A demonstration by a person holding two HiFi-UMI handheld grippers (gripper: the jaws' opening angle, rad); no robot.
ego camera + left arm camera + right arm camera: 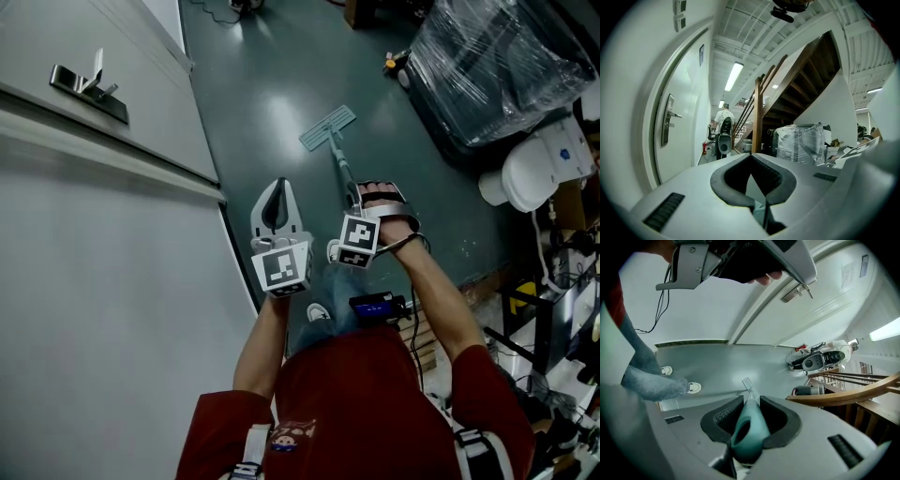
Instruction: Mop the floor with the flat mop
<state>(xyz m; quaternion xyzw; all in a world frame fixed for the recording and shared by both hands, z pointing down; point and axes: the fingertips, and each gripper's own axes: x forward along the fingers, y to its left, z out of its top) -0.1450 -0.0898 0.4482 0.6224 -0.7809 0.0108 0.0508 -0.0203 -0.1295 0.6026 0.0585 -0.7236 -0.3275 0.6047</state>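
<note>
The flat mop lies with its pale head (328,127) flat on the dark green floor (262,94), ahead of me. Its pole (345,171) runs back toward my right gripper (373,195), which is shut on the teal handle. In the right gripper view the teal handle end (747,432) sits between the dark pads, and the mop head (747,383) shows small beyond my right gripper (751,401). My left gripper (275,190) hovers left of the pole, apart from it, shut and holding nothing. In its own view my left gripper (751,157) points level down the corridor.
A white door with a metal handle (89,82) fills the left side. A plastic-wrapped pallet (497,66) and a white appliance (539,169) stand on the right. Down the corridor are a person (724,116), a machine (724,140) and a wooden staircase (759,117).
</note>
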